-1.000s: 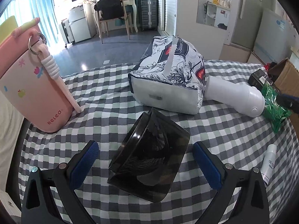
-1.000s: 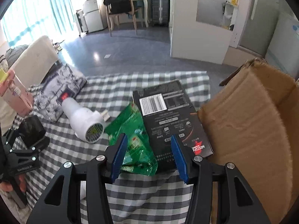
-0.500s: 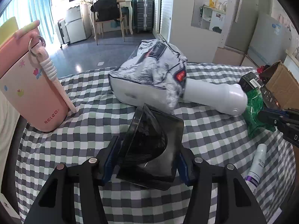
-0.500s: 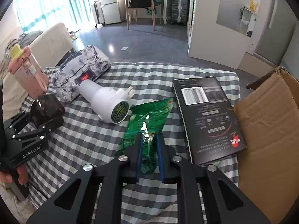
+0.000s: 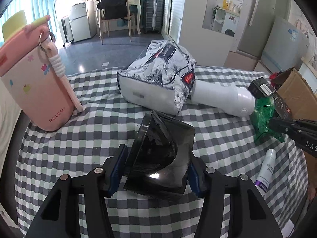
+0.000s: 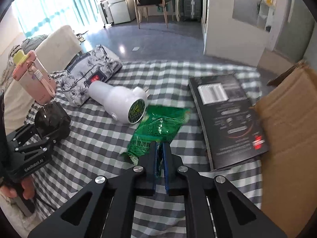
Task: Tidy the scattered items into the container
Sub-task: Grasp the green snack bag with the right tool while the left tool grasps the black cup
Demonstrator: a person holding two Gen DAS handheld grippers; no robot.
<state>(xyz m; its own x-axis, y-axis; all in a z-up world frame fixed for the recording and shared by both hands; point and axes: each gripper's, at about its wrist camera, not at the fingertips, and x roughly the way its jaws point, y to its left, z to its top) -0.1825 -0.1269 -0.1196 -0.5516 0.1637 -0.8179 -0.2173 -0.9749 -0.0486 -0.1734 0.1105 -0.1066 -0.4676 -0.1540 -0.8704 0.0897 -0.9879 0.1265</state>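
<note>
Left gripper [image 5: 156, 170]: my jaws are clamped on the dark smoky plastic cup [image 5: 161, 158], tipped on its side near the table's left edge.
Right gripper [image 6: 160, 156]: my jaws are pinched nearly together on the crinkly green foil packet [image 6: 156, 128], mid-table on the grey-and-white checked tablecloth [image 6: 95, 138].
Container: brown cardboard box [image 6: 287, 138], at the table's right edge.

Tilted black cup [image 5: 160, 158], crumpled green packet [image 6: 156, 130]

A lived-in home, likely a studio flat: beyond the fingers stand a wooden chair draped with a black bag [image 5: 115, 8], a small white fridge [image 5: 81, 22], dark ribbed suitcases [image 5: 153, 13] and teal-curtained windows [image 6: 53, 6]; a grey-and-white checked tablecloth [image 5: 99, 134] lies beneath them.
</note>
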